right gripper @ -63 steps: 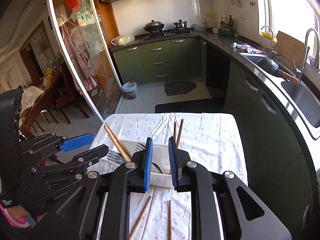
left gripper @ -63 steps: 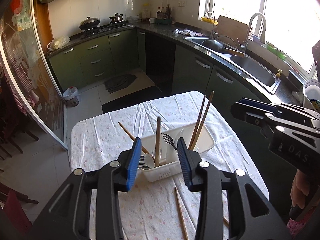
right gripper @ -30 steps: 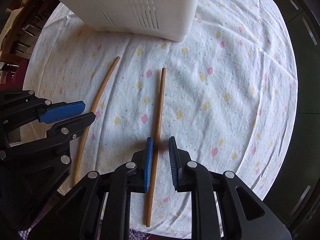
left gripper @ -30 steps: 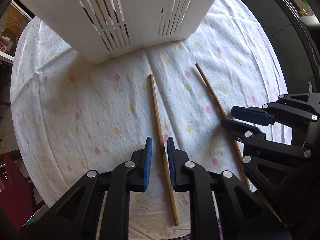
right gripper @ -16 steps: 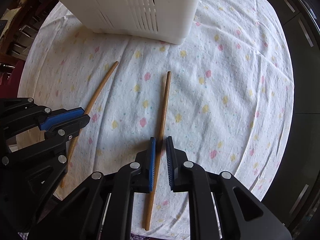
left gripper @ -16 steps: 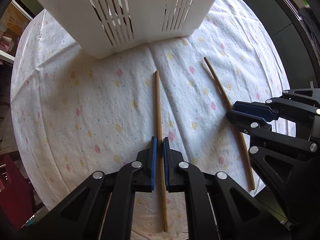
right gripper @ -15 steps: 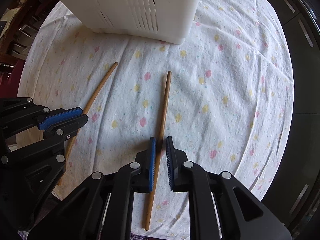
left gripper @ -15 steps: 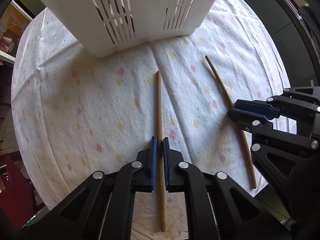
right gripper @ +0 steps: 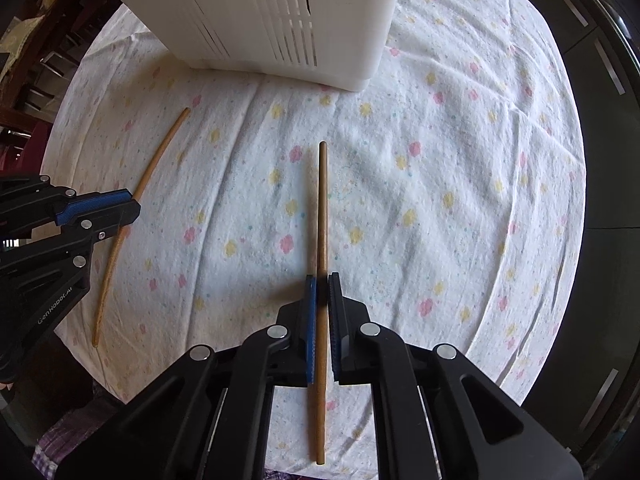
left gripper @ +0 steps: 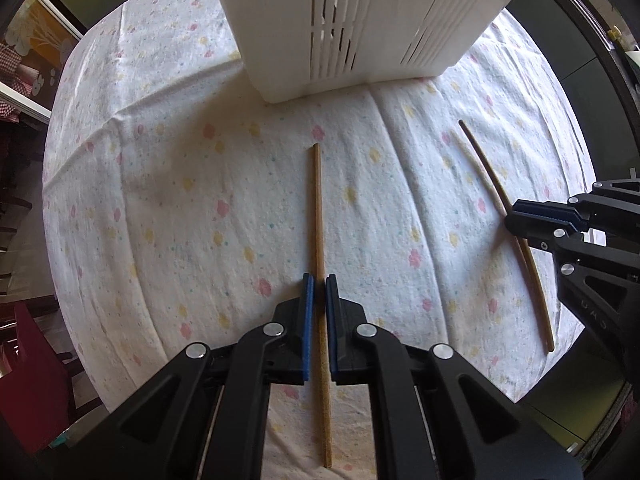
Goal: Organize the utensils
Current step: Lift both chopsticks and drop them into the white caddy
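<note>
Ahead of both pairs of jaws stands the white slotted caddy [left gripper: 360, 20], resting on the flowered tablecloth [left gripper: 180, 200] that covers the tabletop; only its outer walls show, so its contents cannot be seen beyond dark slivers behind the slots.

The left gripper [left gripper: 319, 292] has its jaws closed to a narrow gap on the left chopstick [left gripper: 317, 208], which runs straight forward from between the blue pads toward the caddy's near wall, its tip short of it. Its rear end passes back under the jaws.

Off to the right of those jaws, the right gripper [right gripper: 322, 292] grips the darker right chopstick [right gripper: 322, 200] the same way, jaws nearly together around the shaft, tip pointing at the caddy's corner.

Bare cloth lies between the two sticks and out to either side. The tablecloth's edge drops away close behind both pairs of jaws, and dark cabinets [right gripper: 600, 80] border the right side.
</note>
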The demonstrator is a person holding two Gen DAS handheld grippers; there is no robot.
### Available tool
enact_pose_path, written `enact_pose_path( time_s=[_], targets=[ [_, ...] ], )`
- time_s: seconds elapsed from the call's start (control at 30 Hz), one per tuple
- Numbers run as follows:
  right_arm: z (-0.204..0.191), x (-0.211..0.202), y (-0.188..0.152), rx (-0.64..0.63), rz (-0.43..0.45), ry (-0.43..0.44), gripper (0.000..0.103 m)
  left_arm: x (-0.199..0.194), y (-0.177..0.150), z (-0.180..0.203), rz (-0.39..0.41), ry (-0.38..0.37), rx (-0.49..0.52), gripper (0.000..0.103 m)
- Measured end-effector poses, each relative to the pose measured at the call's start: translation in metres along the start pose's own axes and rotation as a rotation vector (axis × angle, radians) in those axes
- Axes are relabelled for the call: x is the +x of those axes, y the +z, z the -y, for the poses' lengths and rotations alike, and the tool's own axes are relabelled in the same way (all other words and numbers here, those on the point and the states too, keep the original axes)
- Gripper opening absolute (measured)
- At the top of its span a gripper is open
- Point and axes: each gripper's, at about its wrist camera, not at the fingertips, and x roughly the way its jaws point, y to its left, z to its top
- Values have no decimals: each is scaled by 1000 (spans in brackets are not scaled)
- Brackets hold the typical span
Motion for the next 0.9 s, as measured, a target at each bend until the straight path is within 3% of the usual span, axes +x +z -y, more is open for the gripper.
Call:
enact_pose_path(
  time_s=[0.2,0.43,0.9],
  targets=[
    [16,-51,-17,33,159,80,7,-38,-3,-4,113,-31,4,6],
    [15,-127,-37,32,342,117,7,-127,-22,-5,320,-59,54,6],
    [27,-264,-37,44,655,147,7,-283,8,30,698,-101,73,6]
  ],
)
